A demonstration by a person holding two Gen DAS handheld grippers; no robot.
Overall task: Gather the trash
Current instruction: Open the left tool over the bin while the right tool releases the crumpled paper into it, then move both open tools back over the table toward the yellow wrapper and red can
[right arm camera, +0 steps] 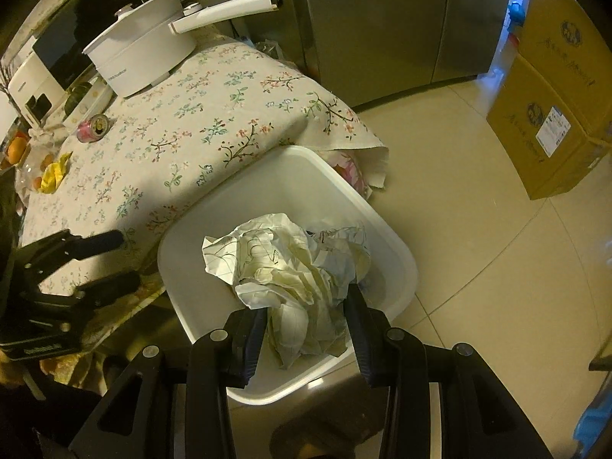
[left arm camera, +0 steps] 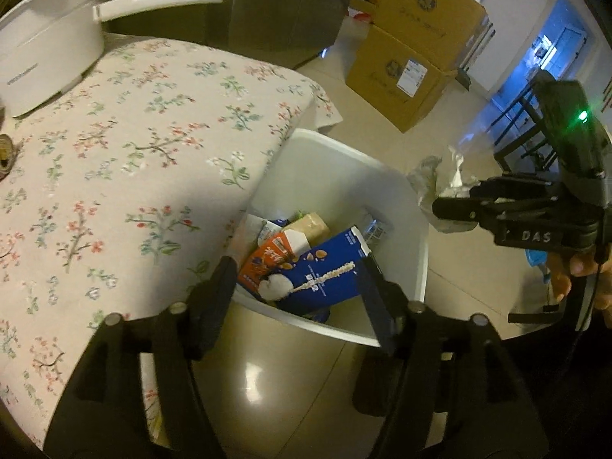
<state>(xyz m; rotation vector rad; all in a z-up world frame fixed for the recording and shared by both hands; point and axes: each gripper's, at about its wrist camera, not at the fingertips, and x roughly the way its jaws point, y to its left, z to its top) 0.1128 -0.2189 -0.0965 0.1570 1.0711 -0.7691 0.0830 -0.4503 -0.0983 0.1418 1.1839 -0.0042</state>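
Note:
A white trash bin [left arm camera: 397,206] stands on the floor against the table's corner; it also shows in the right wrist view [right arm camera: 290,179]. It holds a blue carton [left arm camera: 329,271], an orange carton [left arm camera: 264,260] and other packaging. My left gripper [left arm camera: 296,290] is open and empty above the bin's near rim. My right gripper [right arm camera: 306,317] is shut on a crumpled white paper wad [right arm camera: 294,264] and holds it over the bin; from the left wrist view the right gripper [left arm camera: 455,210] shows with the wad [left arm camera: 440,183].
A table with a floral cloth [left arm camera: 134,153] is left of the bin. On it are a white pot [right arm camera: 141,53], a pink can [right arm camera: 93,127] and yellow scrap [right arm camera: 53,176]. Cardboard boxes [left arm camera: 413,53] stand on the tiled floor beyond. A steel fridge [right arm camera: 382,19] is behind.

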